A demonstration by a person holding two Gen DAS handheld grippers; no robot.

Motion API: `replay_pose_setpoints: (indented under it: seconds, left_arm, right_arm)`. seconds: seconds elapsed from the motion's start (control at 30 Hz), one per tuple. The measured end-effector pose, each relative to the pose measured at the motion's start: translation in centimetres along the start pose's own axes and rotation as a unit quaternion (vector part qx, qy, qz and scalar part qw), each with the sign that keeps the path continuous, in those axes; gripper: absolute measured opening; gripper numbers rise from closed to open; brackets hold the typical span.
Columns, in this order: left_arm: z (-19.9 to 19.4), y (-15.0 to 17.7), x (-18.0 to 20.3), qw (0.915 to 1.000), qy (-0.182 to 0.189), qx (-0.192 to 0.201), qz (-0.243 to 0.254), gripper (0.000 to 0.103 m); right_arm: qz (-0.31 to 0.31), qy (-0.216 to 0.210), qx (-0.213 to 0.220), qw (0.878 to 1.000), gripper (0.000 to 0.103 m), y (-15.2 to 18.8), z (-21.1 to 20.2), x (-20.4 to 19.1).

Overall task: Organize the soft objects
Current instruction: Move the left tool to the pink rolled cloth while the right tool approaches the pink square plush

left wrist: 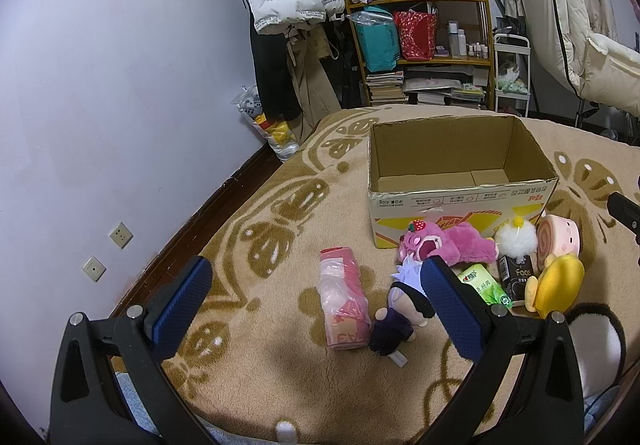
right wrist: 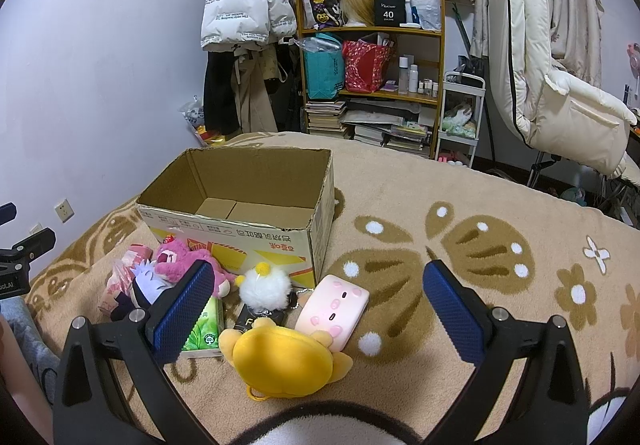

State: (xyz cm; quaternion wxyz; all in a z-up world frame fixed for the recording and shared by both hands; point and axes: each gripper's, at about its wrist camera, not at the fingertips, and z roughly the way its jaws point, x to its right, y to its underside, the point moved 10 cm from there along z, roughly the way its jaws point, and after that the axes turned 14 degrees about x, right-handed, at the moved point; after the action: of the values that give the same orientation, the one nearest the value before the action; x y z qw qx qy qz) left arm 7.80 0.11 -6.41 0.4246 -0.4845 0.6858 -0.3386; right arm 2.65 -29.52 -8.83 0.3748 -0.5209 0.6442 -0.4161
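Note:
An open cardboard box (left wrist: 460, 201) (right wrist: 240, 229) stands empty on the bed. In front of it lie a pink bear plush (left wrist: 448, 245) (right wrist: 180, 259), a small doll with white hair (left wrist: 404, 297) (right wrist: 146, 287), a white pom-pom (left wrist: 516, 239) (right wrist: 264, 287), a pink roll-cake plush (left wrist: 558, 239) (right wrist: 332, 305) and a yellow plush (left wrist: 558, 285) (right wrist: 280, 359). A pink tissue pack in plastic (left wrist: 344, 305) lies left of the doll. My left gripper (left wrist: 316, 293) hovers open above the pack and doll. My right gripper (right wrist: 320, 297) hovers open above the yellow plush and the roll-cake plush.
A green tissue pack (left wrist: 484, 283) (right wrist: 204, 329) and a black "Face" packet (left wrist: 516, 277) lie among the plushes. A black-and-white plush (right wrist: 320, 429) sits at the near edge. The tan butterfly blanket (right wrist: 480, 245) stretches right. A wall (left wrist: 120, 85) is left, a shelf (left wrist: 420, 33) beyond.

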Motion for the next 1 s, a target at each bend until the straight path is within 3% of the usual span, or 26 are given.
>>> replay_pose_setpoints:
  seconds: [0.23, 0.63, 1.0]
  left_arm:
    - [1.5, 0.1, 0.5, 0.9996, 0.007, -0.024, 0.009, 0.103]
    - [7.0, 0.6, -0.7, 0.9939, 0.018, -0.093, -0.056, 0.103]
    - [11.3, 2.6, -2.0, 0.9888, -0.010, -0.141, -0.048, 0.103]
  right_arm:
    - [-0.011, -0.005, -0.001, 1.000, 0.103, 0.2, 0.2, -0.3]
    - [0.025, -0.009, -0.031, 0.999, 0.103, 0.6, 2.5, 0.6]
    - [0.046, 0.000, -0.091, 0.995, 0.103, 3.3, 6.8, 2.0]
